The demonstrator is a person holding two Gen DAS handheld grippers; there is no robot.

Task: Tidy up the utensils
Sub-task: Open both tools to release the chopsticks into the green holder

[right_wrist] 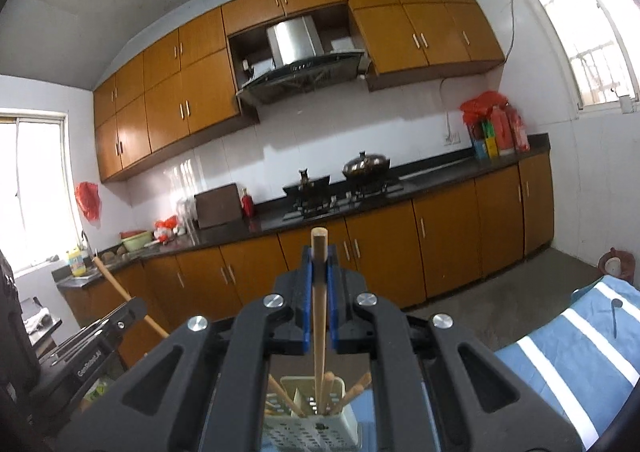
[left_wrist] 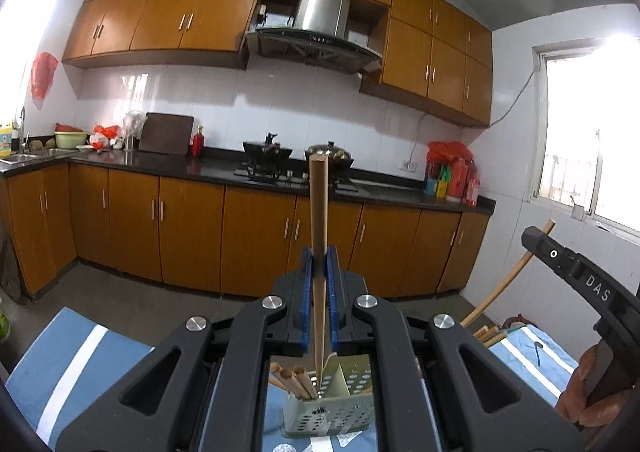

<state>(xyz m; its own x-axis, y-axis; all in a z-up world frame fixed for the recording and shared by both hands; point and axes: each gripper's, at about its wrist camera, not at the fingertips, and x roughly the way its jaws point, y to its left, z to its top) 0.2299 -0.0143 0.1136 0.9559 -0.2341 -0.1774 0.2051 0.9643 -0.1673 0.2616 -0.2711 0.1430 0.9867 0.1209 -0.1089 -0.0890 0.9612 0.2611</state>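
Below each gripper at six o'clock sits one perforated holder (left_wrist: 326,408) with about four chopsticks (left_wrist: 298,382); left gripper (left_wrist: 320,258) and right gripper (right_wrist: 319,258) each pinch one chopstick (left_wrist: 319,211)

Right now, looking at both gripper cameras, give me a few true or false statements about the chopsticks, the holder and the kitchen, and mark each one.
1. The left gripper is shut on a chopstick. True.
2. The right gripper is empty. False: it grips a chopstick too.
3. The perforated utensil holder already holds several chopsticks. True.
4. The holder stands on the kitchen counter. False: it stands on a blue striped cloth.
5. A lidded pot sits on the stove. True.
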